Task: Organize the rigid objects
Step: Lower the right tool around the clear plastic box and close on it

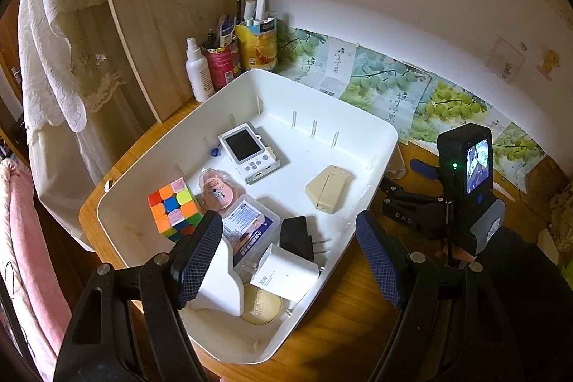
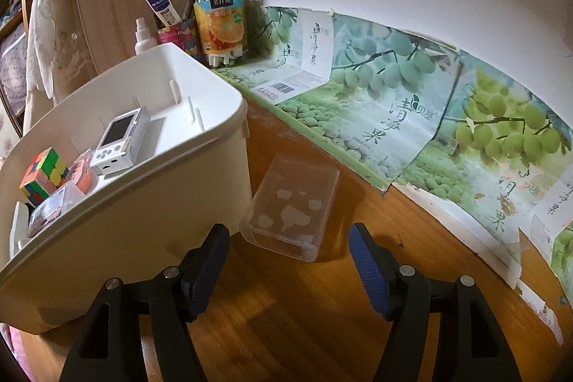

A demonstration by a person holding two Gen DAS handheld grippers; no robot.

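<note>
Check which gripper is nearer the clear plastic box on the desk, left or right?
Right. The right gripper hangs open just short of the clear plastic box, lined up with it. The left gripper is open over the white bin, which stands beside the box.

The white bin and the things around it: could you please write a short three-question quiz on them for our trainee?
1. True or false: the puzzle cube lies inside the white bin.
2. Which item is still outside the bin, on the wooden desk? A) clear plastic box B) white handheld device C) black plug adapter
3. Fill in: the right gripper is ____, with nothing between its fingers.

Key: 1 true; 2 A; 3 open.
</note>
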